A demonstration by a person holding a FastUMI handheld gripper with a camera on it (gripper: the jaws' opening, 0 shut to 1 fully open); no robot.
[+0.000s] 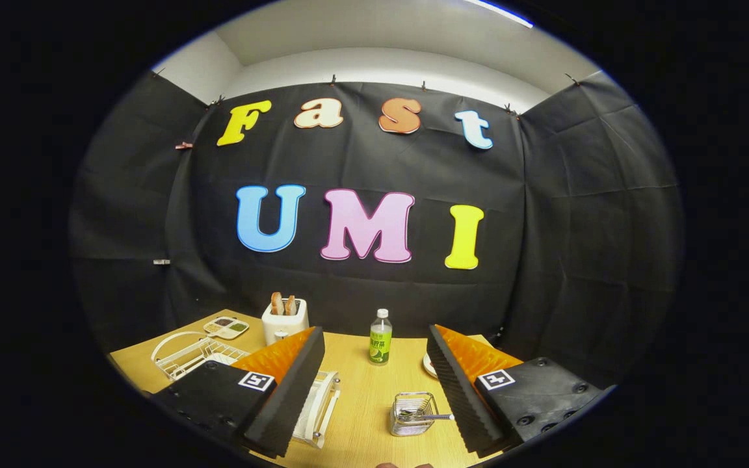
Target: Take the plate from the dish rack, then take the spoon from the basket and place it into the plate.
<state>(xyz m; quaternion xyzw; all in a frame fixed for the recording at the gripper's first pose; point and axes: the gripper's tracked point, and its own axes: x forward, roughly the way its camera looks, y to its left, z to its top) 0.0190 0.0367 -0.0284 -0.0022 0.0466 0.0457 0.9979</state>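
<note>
The claw is hanging released and empty above the desk, framing the basket holding the spoon, probably lining up a reach.

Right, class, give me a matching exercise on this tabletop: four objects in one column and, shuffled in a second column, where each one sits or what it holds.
Things
1. toaster
2. bottle
3. wire basket
4. dish rack

Places or states
A. between the open fingers of the gripper, near the right one, with cutlery inside
B. beyond the fingers, in the middle of the table, upright with a white cap
C. behind the left finger, with bread slices in its slots
D. white wire, outside the left finger

Pairs: 1-C, 2-B, 3-A, 4-D
</note>
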